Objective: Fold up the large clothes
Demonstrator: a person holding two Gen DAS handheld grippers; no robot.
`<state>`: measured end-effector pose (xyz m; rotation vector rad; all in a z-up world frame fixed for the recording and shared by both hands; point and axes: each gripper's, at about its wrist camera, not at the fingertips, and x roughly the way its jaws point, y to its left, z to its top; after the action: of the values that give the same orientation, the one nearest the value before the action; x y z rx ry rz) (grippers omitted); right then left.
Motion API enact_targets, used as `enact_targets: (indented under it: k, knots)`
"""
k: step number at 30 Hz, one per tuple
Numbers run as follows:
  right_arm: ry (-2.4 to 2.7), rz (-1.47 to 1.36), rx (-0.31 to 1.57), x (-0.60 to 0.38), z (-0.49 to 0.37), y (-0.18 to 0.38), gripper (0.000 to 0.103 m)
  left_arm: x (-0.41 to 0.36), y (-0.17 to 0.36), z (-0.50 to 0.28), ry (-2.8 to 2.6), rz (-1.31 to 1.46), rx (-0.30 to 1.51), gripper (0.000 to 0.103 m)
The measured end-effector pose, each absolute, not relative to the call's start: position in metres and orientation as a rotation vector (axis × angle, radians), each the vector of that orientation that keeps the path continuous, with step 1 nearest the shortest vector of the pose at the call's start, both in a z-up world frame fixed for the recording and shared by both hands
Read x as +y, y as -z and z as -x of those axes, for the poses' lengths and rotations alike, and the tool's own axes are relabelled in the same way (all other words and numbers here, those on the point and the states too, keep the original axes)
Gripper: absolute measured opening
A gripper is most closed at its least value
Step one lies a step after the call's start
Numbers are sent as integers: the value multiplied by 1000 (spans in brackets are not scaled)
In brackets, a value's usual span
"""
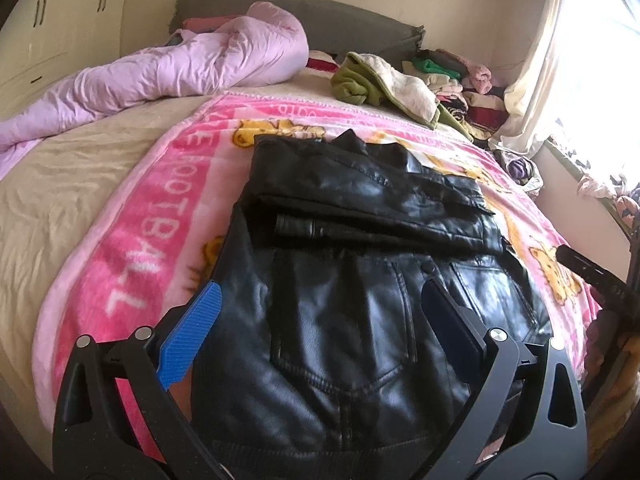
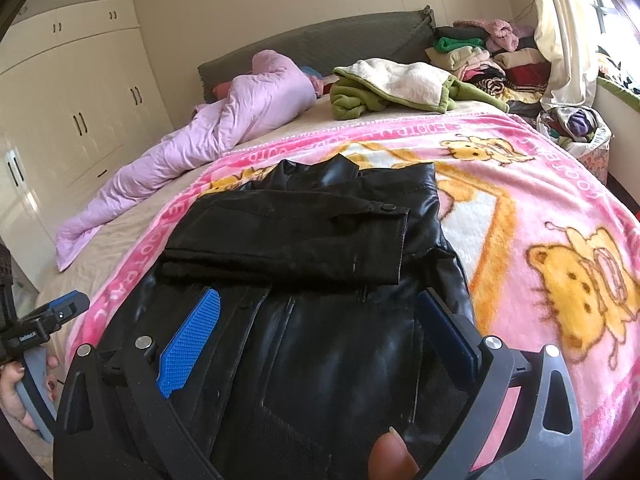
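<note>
A black leather jacket (image 1: 360, 208) lies flat on a pink cartoon blanket (image 1: 152, 216), its sleeves folded across the upper half. My left gripper (image 1: 320, 296) hovers open over the jacket's lower part, one blue pad (image 1: 200, 328) near the jacket's left edge. In the right wrist view the same jacket (image 2: 304, 232) fills the middle. My right gripper (image 2: 320, 304) is open above its lower half with nothing pinched. The left gripper (image 2: 52, 312) and a hand (image 2: 24, 392) show at that view's left edge. The right gripper's black body (image 1: 592, 276) shows at the left view's right edge.
A crumpled lilac duvet (image 1: 180, 68) lies along the bed's far left. A green and cream garment (image 1: 384, 84) sits behind the jacket. Stacked clothes (image 2: 480, 52) fill the far right corner by a curtain (image 1: 536, 80). Wardrobe doors (image 2: 80, 100) line the left wall.
</note>
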<state>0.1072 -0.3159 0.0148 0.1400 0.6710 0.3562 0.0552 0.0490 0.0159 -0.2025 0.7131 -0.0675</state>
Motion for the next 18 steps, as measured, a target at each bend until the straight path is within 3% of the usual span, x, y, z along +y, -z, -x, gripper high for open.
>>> enact_targets:
  k: [18]
  knots:
    - [-360, -90, 708, -332, -77, -4, 98, 74, 6, -29, -14, 217, 791, 94]
